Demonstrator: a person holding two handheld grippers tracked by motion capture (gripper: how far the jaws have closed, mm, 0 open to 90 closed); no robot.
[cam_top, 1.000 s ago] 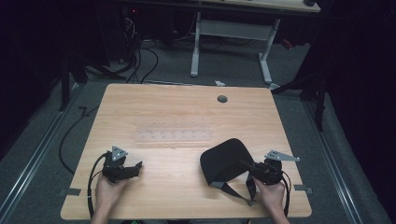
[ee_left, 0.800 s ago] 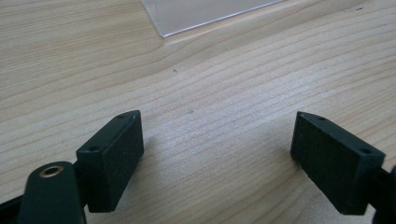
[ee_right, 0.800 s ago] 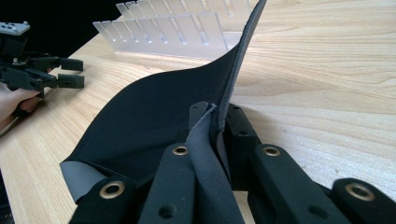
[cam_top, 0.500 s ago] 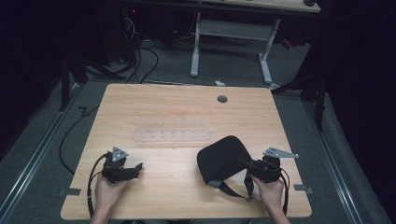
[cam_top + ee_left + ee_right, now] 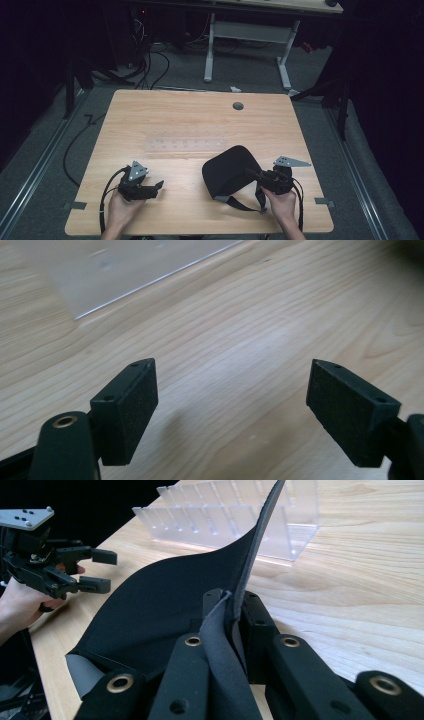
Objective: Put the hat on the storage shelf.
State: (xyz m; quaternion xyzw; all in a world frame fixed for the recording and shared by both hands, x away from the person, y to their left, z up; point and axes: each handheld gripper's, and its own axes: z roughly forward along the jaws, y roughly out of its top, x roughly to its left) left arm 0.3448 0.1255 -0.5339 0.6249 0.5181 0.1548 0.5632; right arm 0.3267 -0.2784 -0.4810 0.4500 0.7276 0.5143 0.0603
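The right gripper [image 5: 254, 174] has its jaws clamped tight on the edge of a black pouch [image 5: 227, 170], a soft dark fabric piece with grey straps [image 5: 235, 202] trailing toward the lower middle of the high view. The pouch sits right of centre in the lower half of that view, resting on the table [image 5: 200, 120]. In the right gripper view the fabric [image 5: 165, 605] rises out of the closed jaws as a curved sheet, so the pinch seems meant to lift one edge, probably to raise the pouch or open it up.

The left gripper [image 5: 152, 187], at the lower left of the high view, has its jaws wide apart with nothing between them; in the left gripper view its pads [image 5: 127, 405] frame bare wood. It looks kept ready to take a second hold on the pouch.

A clear rack [image 5: 185, 146] lies flat mid-table, above both grippers and apart from the pouch.

Both forearms enter from the bottom edge. The right hand [image 5: 282, 202] holds its gripper low, pointing left toward the pouch. The left hand [image 5: 122, 207] points its gripper right, toward the pouch, low over the wood.
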